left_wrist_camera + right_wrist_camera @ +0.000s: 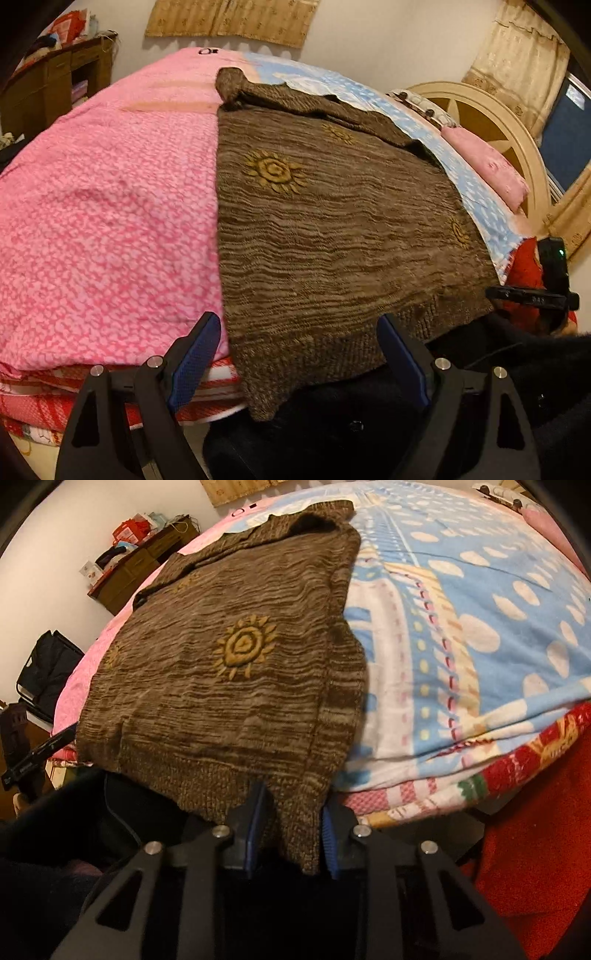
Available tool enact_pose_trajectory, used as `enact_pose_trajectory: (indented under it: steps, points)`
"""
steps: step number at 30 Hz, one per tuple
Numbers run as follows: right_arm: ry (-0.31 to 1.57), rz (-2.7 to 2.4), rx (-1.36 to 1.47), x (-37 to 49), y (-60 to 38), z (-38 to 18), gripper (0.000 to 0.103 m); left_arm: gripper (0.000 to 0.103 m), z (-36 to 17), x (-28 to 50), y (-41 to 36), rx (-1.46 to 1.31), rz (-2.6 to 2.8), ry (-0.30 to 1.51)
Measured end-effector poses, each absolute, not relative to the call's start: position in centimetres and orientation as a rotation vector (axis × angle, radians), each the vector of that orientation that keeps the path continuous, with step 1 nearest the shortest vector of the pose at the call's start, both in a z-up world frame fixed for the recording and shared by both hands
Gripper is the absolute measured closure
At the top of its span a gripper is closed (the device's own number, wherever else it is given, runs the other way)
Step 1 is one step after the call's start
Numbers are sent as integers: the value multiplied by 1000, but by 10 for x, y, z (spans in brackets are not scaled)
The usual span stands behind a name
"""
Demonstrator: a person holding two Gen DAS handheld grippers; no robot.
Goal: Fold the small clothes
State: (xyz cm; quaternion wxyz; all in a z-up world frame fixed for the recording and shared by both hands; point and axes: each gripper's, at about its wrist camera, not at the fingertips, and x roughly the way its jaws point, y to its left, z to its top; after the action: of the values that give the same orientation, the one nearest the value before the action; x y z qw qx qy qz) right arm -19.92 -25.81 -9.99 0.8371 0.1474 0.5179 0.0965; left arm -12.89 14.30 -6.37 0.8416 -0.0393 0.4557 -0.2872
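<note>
A: What takes up most of the view?

B: The bed (92, 221). Its pink cover fills the left wrist view from nine o'clock round to the centre, and a blue spotted blanket (480, 609) fills the right wrist view from twelve to four o'clock.

A: And the garment?

B: A brown knitted sweater (332, 229) with yellow sun motifs lies flat across the bed, its ribbed hem hanging over the near edge at six o'clock in both views. One folded part lies bunched at its far end, toward twelve o'clock.

A: The left gripper (299, 354)?

B: Its jaws stand wide apart at six o'clock. The hem's left corner hangs between the blue pads, and neither pad presses on it.

A: The right gripper (291, 830)?

B: Its jaws are drawn in close at six o'clock, clamped on the hem's right corner, which hangs down between the pads.
</note>
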Motion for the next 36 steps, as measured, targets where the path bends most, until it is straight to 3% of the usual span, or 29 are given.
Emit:
enact_pose_trajectory:
  steps: [9,11,15,17,18,19,22,25,30,33,35,36]
  points:
    - [1079,232,361,-202,-260,-100,70,16,-68,-130,143,-144,-688,1005]
    - [1073,238,413,-203,-267,-102,63,17,-67,-128,149,-194,-697,1010]
    - [1052,273,502,-204,-271,-105,49,34,-68,-125,162,-262,-681,1021]
    - [1055,280,490,-203,-268,-105,46,49,-69,-123,170,-287,-660,1024]
    - [1055,280,485,-203,-267,-105,46,62,-70,-122,173,-293,-650,1025]
    - [1058,280,480,-204,-266,-104,47,70,-71,-121,177,-304,-634,1031]
    - [1064,258,442,-205,-268,-100,62,71,-75,-118,185,-361,-636,1041]
    - [1060,250,445,-206,-271,-101,65,71,-76,-119,187,-337,-631,1037]
    - [1068,272,460,-205,-265,-105,61,54,-74,-119,185,-356,-655,1032]
    - [1084,286,412,-204,-256,-105,66,54,-70,-124,173,-260,-634,1013]
    - [1101,274,398,-202,-254,-110,92,71,-67,-128,163,-179,-602,993]
    - [1111,278,415,-201,-255,-113,92,97,-66,-127,160,-162,-586,995]
